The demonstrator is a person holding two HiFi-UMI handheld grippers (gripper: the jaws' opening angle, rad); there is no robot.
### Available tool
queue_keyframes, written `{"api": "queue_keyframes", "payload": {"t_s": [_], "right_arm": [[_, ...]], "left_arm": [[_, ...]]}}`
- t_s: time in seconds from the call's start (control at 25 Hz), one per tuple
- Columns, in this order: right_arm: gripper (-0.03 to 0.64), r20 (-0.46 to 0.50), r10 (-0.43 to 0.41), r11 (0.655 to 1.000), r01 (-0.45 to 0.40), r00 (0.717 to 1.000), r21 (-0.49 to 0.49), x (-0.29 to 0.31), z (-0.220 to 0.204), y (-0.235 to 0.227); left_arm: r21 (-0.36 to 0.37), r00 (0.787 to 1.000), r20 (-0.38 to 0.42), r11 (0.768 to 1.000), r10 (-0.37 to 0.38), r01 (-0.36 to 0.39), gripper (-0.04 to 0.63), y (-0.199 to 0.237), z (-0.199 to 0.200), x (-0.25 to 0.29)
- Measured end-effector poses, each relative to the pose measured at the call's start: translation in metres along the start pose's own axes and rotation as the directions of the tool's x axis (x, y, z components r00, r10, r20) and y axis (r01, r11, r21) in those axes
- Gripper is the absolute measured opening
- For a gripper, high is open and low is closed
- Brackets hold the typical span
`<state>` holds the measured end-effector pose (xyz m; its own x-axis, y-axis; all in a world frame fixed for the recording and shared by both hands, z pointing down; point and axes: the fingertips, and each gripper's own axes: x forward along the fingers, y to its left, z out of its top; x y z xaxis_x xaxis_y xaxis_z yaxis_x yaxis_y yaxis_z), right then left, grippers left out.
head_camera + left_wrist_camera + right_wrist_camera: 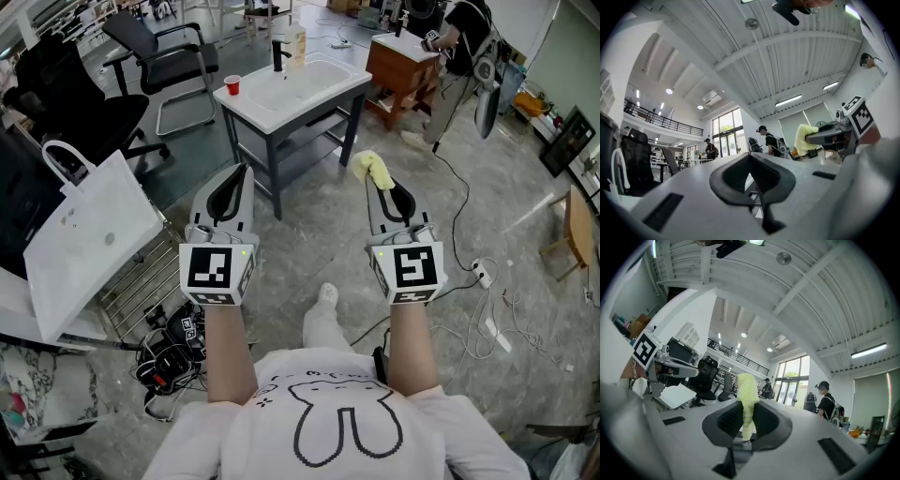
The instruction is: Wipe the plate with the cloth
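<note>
- In front of your chest, well short of the washstand, the right gripper is clenched on the yellow cloth; only a narrow fold sits between its jaws and the rest bunches past the tips, so a hard scrub could pull it free.
- The left gripper is clamped tight with nothing in it; it would have to open before it could steady anything.
- No plate shows in any view; it may lie in the basin, but you cannot tell from here, and reaching in blind risks hitting the faucet.
- A red cup stands at the left corner of the washstand top and a bottle at its far edge; a wide sweep of either gripper could knock them over.
- Cables trail on the floor to your right; a careless step forward could snag them.
- No brand or word can be read; the bottle's label is too small, the cubes carry only square markers, and your shirt shows an outline drawing without lettering.
</note>
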<state>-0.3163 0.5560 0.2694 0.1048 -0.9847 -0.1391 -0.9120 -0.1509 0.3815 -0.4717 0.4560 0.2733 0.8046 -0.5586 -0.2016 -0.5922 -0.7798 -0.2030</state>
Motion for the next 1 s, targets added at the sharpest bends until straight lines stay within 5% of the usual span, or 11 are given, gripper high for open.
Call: {"api": "queue_keyframes", "payload": {"t_s": [0.24,0.68,0.72,0.8,1.0], "right_arm": [[0.048,0.009,0.003,0.997,-0.004,1.0,0.081,0.024,-0.008,-0.01],[0.048,0.002,0.023,0.99,-0.023,1.0,0.136,0.104,-0.054,-0.067],[0.048,-0.001,0.025,0.989,-0.025,1.0,0.145,0.114,-0.059,-0.073],[0.048,-0.006,0.03,0.986,-0.029,1.0,0.162,0.134,-0.069,-0.083],[0.048,0.002,0.057,0.984,-0.056,0.998,0.168,0.185,-0.085,-0.111]], "left_arm": [[0.022,0.999,-0.029,1.0,0.019,-0.018,0.009,0.014,-0.01,0.025],[-0.087,0.999,-0.048,0.996,0.026,-0.03,0.011,0.031,-0.038,0.113],[-0.09,0.998,-0.056,0.996,0.013,-0.018,0.049,0.032,-0.042,0.124],[-0.11,0.997,-0.076,0.994,-0.013,0.005,0.33,0.034,-0.051,0.147],[-0.128,0.987,-0.161,0.992,-0.003,-0.017,0.39,0.045,-0.075,0.199]]}}
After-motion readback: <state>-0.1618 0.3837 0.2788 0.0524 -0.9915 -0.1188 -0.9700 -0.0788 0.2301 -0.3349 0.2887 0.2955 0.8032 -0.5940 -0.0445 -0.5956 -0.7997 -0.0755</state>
